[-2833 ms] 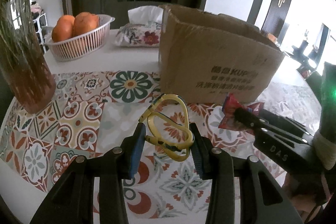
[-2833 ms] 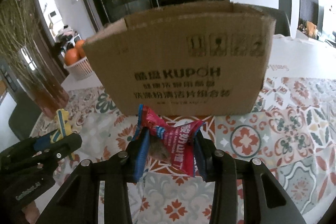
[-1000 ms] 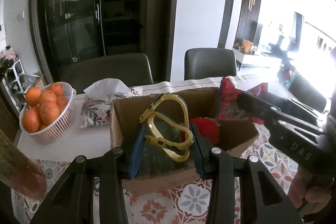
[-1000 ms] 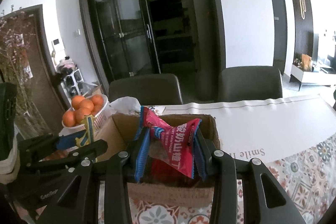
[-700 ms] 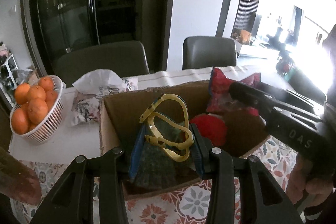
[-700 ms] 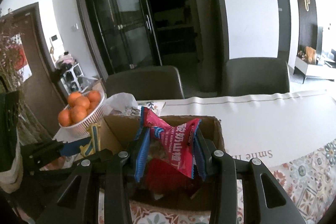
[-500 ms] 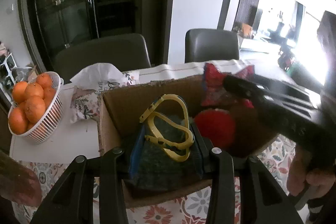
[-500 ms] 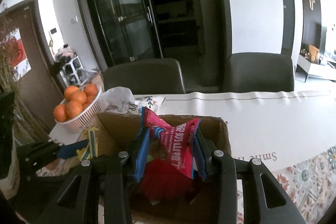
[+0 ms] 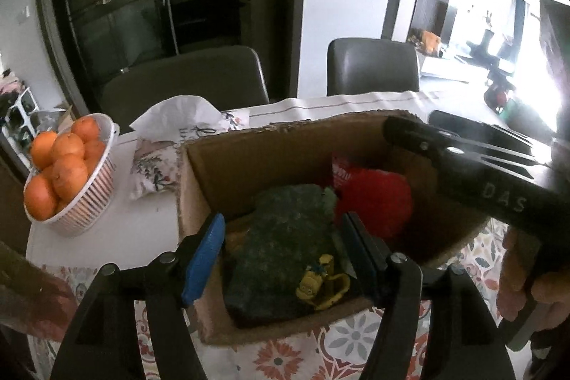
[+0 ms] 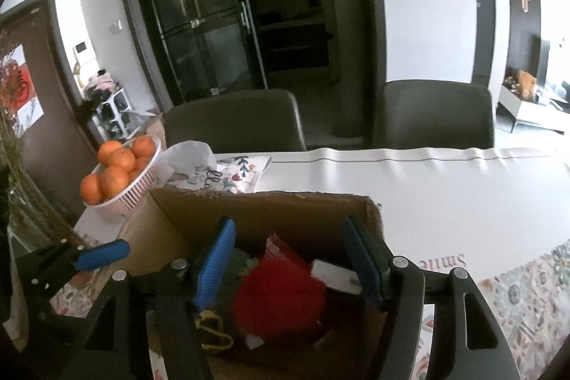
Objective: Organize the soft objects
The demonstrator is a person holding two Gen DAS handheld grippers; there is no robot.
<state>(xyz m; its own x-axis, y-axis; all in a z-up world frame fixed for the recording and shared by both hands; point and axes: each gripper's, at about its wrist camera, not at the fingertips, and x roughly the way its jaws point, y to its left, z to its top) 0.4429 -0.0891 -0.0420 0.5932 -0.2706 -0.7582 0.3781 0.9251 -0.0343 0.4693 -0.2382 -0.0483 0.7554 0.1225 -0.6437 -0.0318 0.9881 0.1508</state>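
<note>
An open cardboard box [image 9: 270,145] [image 10: 270,205] stands on the table. Inside it lie a dark green soft item [image 9: 281,237], a red fluffy item [image 9: 374,198] [image 10: 281,298], a red snack packet [image 9: 340,171] [image 10: 281,250] and a yellow toy strap [image 9: 322,284] [image 10: 212,332]. My left gripper [image 9: 285,250] is open and empty over the box's front left. My right gripper [image 10: 290,262] is open and empty over the box; it also shows in the left wrist view [image 9: 463,162] at the right.
A white basket of oranges [image 9: 67,166] [image 10: 121,170] stands at the back left beside a floral tissue pack [image 9: 167,145] [image 10: 221,173]. Two dark chairs [image 10: 235,120] stand behind the table. A patterned tablecloth [image 9: 278,355] lies under the box. A vase [image 9: 32,294] is at the near left.
Both grippers have opened. The yellow toy strap has dropped from the left gripper into the box, and the red snack packet has dropped from the right gripper into the box.
</note>
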